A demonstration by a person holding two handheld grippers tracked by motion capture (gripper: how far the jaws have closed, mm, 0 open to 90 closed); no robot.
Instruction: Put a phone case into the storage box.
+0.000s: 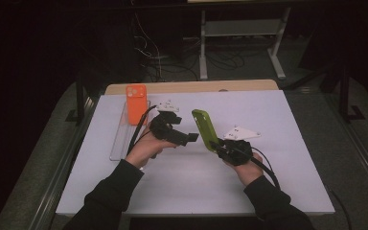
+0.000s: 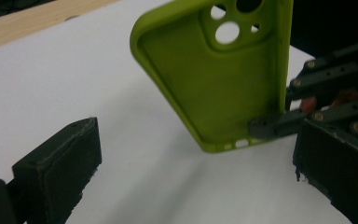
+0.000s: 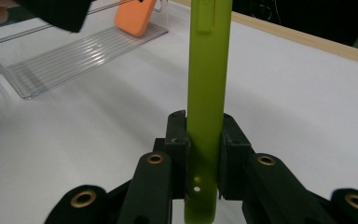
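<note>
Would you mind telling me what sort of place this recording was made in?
Probably a lab or workshop set up for recording. A white table stands on grey floor, loose cables trail behind it near a metal frame stand, and the surroundings are dark.

Green case [image 2: 214,88]: soft-looking matt plastic or silicone, smooth, with moulded camera holes. Orange case [image 1: 136,103]: the same matt, smooth finish. Tray [image 3: 74,56]: clear hard plastic, glossy, its floor ribbed. Tabletop [image 1: 249,163]: white, smooth, matt sheet; a bare light wood edge along its far side. Right tool [image 3: 204,140]: black matt plastic links, edges slightly rough, with brass-coloured metal pins. Left tool [image 1: 188,138]: black matt blocks, corners chipped. Sleeves [image 1: 105,199]: dark matt cloth.
</note>
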